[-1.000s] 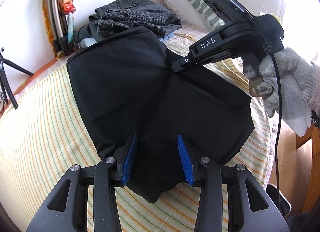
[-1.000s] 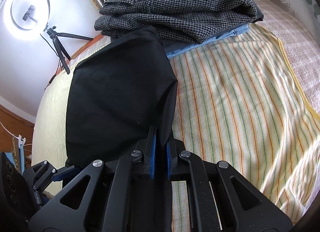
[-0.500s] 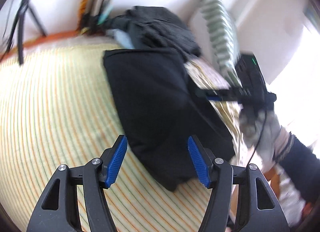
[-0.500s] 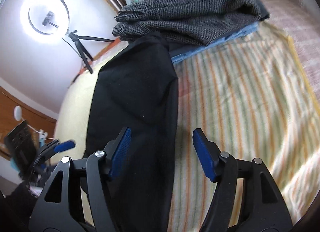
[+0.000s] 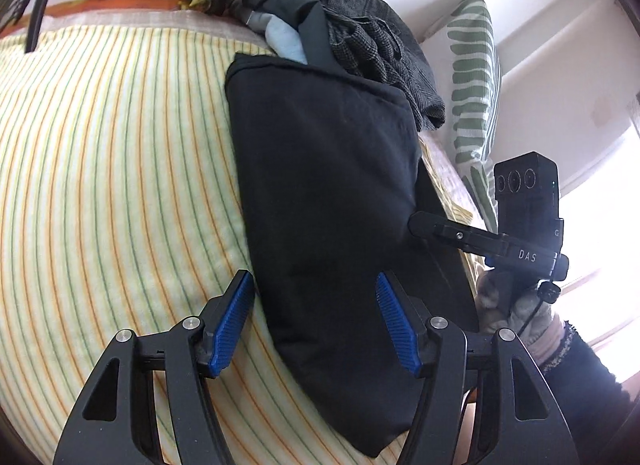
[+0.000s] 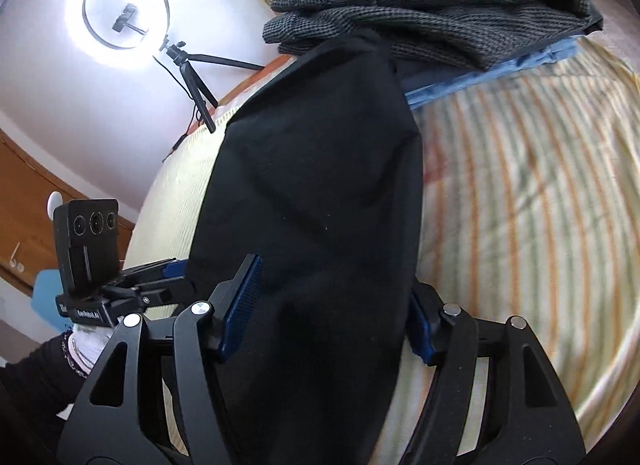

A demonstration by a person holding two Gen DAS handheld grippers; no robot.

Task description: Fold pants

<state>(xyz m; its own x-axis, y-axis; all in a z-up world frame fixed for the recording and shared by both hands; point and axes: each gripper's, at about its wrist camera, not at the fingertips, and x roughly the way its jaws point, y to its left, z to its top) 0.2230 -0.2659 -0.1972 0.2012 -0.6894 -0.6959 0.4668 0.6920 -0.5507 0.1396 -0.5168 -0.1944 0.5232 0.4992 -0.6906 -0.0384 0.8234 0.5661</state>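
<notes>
The black pants (image 5: 328, 201) lie folded in a long narrow bundle on the striped bedsheet (image 5: 100, 185). My left gripper (image 5: 312, 297) hovers open over their near end, blue pads on either side of the cloth and not pressing it. In the right wrist view the pants (image 6: 320, 165) run away from my right gripper (image 6: 332, 297), which stands open astride them; the cloth covers part of its right pad. The right gripper (image 5: 418, 225) also shows side-on at the pants' right edge, held by a gloved hand (image 5: 516, 305). The left gripper (image 6: 176, 269) shows at the pants' left edge.
A pile of grey houndstooth clothes (image 6: 432, 5) over a light blue garment (image 6: 492, 73) sits at the far end of the pants. A green-patterned pillow (image 5: 472, 77) leans at the back right. A ring light (image 6: 120, 13) on a tripod stands beyond the bed.
My right gripper has opened and let go of the pants' edge. My left gripper has opened wider, rolled and shifted along the bundle. The pants now lie flatter and narrower.
</notes>
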